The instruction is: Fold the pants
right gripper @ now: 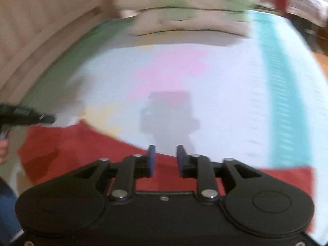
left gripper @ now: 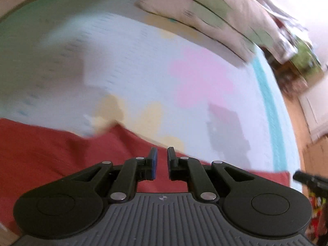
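On my far left the bed (right gripper: 61, 47) runs up against a beige wall, with a green border along that side; both views are smeared by motion blur, so fine detail is lost. The red pants (left gripper: 61, 155) lie spread flat on the near part of the pale bedspread (left gripper: 143, 71), their far edge running slantwise across the left wrist view and ending in a squared corner at the right, near the teal stripe (left gripper: 268, 110). My left gripper (left gripper: 162, 162) sits over the red cloth with a narrow gap between its fingers, holding nothing; in the right wrist view it pokes in from the left above the pants' left corner. My right gripper (right gripper: 165, 161) stands over the pants' far edge too, fingers parted wider, nothing between them; its shadow falls on the bare sheet just ahead. Beyond the pants the bedspread lies open up to the stacked pillows (right gripper: 184, 6) at the head. To the right, past the teal stripe, the bed ends and wooden floor (left gripper: 297, 119) shows.
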A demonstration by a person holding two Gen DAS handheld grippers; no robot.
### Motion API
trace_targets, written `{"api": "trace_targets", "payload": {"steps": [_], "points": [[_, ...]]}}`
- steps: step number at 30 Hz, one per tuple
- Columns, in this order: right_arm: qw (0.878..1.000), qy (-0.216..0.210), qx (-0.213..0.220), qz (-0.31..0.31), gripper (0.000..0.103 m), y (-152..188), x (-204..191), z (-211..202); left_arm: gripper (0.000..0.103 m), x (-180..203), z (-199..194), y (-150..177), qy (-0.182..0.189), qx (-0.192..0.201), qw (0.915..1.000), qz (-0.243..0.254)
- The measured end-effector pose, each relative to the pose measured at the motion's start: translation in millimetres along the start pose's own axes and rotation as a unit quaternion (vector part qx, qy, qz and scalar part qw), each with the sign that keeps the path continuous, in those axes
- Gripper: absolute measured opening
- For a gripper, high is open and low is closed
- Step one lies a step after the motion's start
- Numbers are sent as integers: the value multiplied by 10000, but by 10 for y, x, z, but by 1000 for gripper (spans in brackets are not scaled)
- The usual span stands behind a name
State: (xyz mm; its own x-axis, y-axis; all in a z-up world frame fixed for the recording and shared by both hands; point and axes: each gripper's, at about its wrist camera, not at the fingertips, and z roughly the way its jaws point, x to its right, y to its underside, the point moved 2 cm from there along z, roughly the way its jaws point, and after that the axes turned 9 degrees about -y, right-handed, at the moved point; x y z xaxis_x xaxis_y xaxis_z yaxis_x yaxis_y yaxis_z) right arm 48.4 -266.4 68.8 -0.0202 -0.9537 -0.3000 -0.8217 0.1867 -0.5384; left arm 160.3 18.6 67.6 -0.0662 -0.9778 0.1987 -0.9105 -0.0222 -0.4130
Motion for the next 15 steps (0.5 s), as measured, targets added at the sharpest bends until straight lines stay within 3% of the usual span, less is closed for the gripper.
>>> {"api": "trace_targets", "payload": {"steps": [5,8,12,15], "points": [[9964,502,83,680,42,325,757,-339,10,579,251,372,311,-239,9982,461],[9930,683,32,959,42,533,1126,-388,10,718,445,593,292,-533,9963,606],[9856,1127,-48,1257,42,795,1501,-308,10,681,639,936,38,-1052,9916,754],[9802,1226,27,1553,42,958,1678,-283,10,542,860,1185,-380,-1797,9802,740]]}}
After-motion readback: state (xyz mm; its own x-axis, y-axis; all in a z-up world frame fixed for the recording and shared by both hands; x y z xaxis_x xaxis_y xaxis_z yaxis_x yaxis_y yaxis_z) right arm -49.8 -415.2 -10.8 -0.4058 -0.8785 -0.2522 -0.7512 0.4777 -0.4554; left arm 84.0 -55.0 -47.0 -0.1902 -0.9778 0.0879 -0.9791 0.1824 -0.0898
